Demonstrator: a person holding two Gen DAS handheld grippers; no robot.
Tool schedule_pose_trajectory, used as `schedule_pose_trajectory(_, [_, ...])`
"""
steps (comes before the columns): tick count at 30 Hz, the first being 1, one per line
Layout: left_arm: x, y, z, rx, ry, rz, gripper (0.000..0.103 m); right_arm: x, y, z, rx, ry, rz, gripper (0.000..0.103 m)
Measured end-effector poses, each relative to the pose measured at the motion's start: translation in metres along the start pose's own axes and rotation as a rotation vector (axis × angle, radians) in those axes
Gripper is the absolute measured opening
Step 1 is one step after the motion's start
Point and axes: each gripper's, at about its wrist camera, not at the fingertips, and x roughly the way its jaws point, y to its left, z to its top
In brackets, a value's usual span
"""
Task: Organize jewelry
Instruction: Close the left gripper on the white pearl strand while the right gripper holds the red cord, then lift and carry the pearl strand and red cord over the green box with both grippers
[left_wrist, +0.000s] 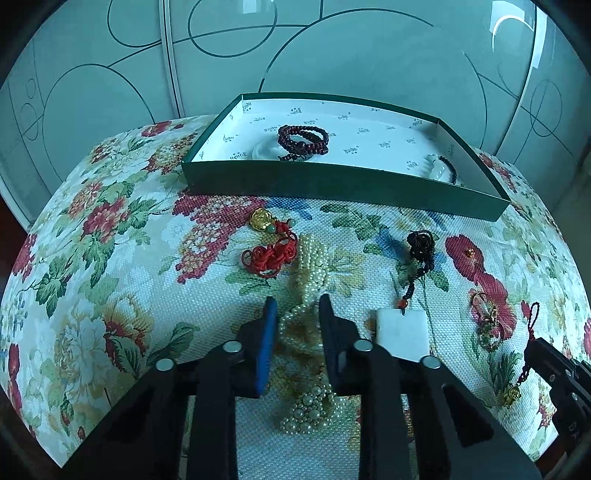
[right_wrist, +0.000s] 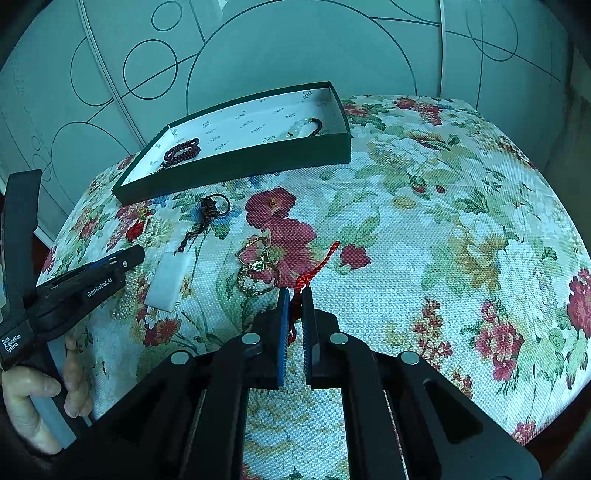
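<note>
Left gripper (left_wrist: 297, 304) straddles the pearl necklace (left_wrist: 308, 280) heaped on the floral cloth (left_wrist: 110, 258); its jaws look narrowed around the strand, though whether the pads press it I cannot tell. Right gripper (right_wrist: 294, 295) is clenched on a red cord (right_wrist: 317, 266). Just right of the pearls lies a white pendant (left_wrist: 402, 332); a red knot charm (left_wrist: 267, 254) lies left. Farther off sits the green box (left_wrist: 332, 184), holding a dark bead bracelet (left_wrist: 303, 138).

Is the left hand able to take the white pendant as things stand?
Probably not yet: the left tongs are shut on the pearl necklace. The white pendant lies uncovered right beside them, so the way is free once the pearls are let go.
</note>
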Motion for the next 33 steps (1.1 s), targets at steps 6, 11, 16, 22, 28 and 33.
schedule_pose_trajectory(6, [-0.002,0.003,0.001,-0.023,0.005,-0.029,0.011,-0.003,-0.002,0.002,0.002,-0.008,0.004,0.007])
schedule_pose_trajectory(11, [-0.017,0.002,0.002,-0.025,-0.025,-0.041,0.011,-0.01,0.001,0.004,-0.003,-0.025,0.011,0.007])
schedule_pose_trajectory(16, [-0.033,0.001,0.006,-0.013,-0.063,-0.035,0.011,-0.02,0.004,0.007,-0.011,-0.041,0.02,0.007])
schedule_pose_trajectory(22, [-0.045,0.008,0.009,-0.028,-0.087,-0.034,0.011,-0.035,0.01,0.013,-0.027,-0.076,0.024,0.007])
schedule_pose_trajectory(28, [-0.058,0.014,0.015,-0.037,-0.122,-0.037,0.011,-0.05,0.02,0.022,-0.047,-0.118,0.036,0.007])
schedule_pose_trajectory(33, [-0.067,0.017,0.025,-0.031,-0.154,-0.04,0.011,-0.059,0.03,0.037,-0.071,-0.156,0.05,0.007])
